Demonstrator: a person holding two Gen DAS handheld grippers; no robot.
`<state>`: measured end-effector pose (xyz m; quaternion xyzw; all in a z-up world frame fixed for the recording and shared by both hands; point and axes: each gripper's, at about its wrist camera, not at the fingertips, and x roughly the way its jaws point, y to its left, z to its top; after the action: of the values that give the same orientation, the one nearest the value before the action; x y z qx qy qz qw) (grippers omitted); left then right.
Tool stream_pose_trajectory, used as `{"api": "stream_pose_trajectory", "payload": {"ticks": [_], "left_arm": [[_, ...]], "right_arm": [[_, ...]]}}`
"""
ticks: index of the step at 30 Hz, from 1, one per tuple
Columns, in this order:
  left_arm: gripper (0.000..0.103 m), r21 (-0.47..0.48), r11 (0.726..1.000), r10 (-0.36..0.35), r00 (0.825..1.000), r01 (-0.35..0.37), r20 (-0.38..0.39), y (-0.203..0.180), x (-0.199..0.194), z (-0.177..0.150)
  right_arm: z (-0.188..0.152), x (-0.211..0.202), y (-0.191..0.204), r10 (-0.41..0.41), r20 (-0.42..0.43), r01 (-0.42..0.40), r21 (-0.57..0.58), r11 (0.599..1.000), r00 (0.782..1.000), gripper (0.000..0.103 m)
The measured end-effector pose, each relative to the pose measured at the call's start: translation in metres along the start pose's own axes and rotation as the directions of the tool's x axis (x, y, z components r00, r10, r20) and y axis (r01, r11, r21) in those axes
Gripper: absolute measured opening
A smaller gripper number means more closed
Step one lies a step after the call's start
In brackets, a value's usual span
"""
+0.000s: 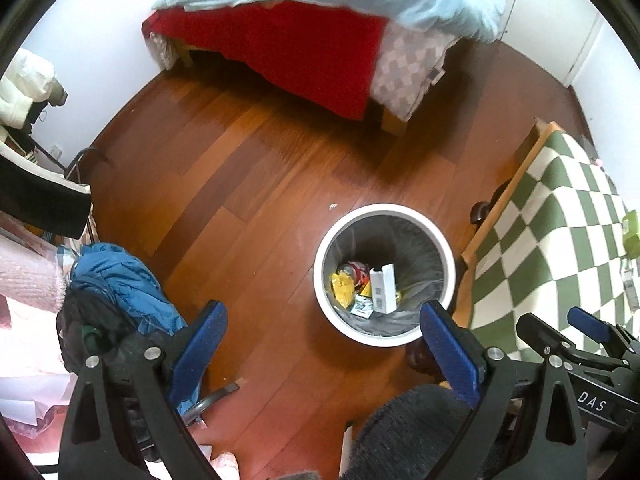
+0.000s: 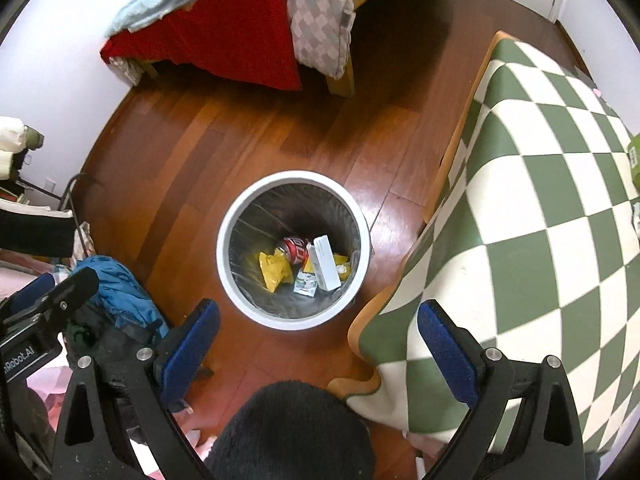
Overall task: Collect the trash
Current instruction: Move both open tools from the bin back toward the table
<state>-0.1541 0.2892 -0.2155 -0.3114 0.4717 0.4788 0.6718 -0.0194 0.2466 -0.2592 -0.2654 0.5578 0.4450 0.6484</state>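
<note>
Left of the left gripper (image 1: 320, 354): a heap of blue cloth (image 1: 120, 284), touching that side's finger in view. Fingers spread wide, holding nothing. Ahead and toward the right finger: the white bin (image 1: 384, 274) on the wood floor (image 1: 240, 184), lined in grey, already holding a yellow wrapper (image 1: 342, 286), a red can (image 1: 358, 270) and a white box (image 1: 383, 288). Right gripper (image 2: 318, 354) likewise wide and empty, bin ahead between its fingers; checkered desk (image 2: 540, 200) beyond the right finger, its corner overlapped by that finger in view.

Risks, as a judgement: with the desk edge so near the right finger, a hasty swing could knock it; reaching left could snag the blue cloth and drag it along; a low pass could tip the bin and spill the contents.

Hard to tell: a tiny pale speck (image 1: 332, 207) on the floor beyond the bin, too small to name. Green item (image 1: 631, 234) at the desk's far edge cut off. Bin bottom partly shadowed. Dark fuzzy mass (image 2: 292, 432) below the fingers, identity unclear.
</note>
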Motion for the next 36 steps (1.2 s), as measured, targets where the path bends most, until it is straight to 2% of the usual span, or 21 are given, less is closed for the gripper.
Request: {"api": "stream_pose_trajectory", "payload": {"ticks": [7,14,18,22,26,28,32,36], "left_arm": [[0.098,0.011,1.0,-0.016,0.996,0.015,0.084,-0.008,-0.053,-0.008],[0.098,0.053,0.998,-0.037,0.983,0.028,0.18,-0.032,-0.111,-0.016],[0.098,0.065,0.998,-0.042,0.974,0.028,0.225,-0.058,-0.131,-0.017],[0.098,0.103,0.994,-0.06,0.969,0.036,0.238,-0.102,-0.129,-0.014],[0.098,0.183,0.981,-0.107,0.975,0.071,0.194,-0.175,-0.103,-0.013],[0.098,0.223,0.972,-0.117,0.978,0.077,0.175,-0.216,-0.086,-0.013],[0.098,0.31,0.947,-0.126,0.987,0.088,0.104,-0.302,-0.04,-0.014],[0.098,0.412,0.905,-0.107,0.994,0.108,-0.025,-0.382,0.016,-0.021]], "right_arm": [[-0.014,-0.054,-0.004,0.047,0.073,-0.048,0.002,0.999,0.996,0.1],[-0.032,-0.125,-0.018,0.116,0.184,-0.121,0.016,0.992,0.976,0.1],[-0.042,-0.161,-0.038,0.146,0.247,-0.161,0.043,0.986,0.958,0.1],[-0.052,-0.188,-0.079,0.15,0.293,-0.191,0.115,0.975,0.944,0.1],[-0.059,-0.199,-0.142,0.081,0.297,-0.146,0.204,0.968,0.952,0.1],[-0.059,-0.198,-0.185,0.014,0.268,-0.083,0.248,0.965,0.963,0.1],[-0.051,-0.182,-0.267,-0.11,0.18,0.054,0.294,0.954,0.977,0.1],[-0.03,-0.144,-0.347,-0.206,0.03,0.189,0.283,0.94,0.978,0.1]]}}
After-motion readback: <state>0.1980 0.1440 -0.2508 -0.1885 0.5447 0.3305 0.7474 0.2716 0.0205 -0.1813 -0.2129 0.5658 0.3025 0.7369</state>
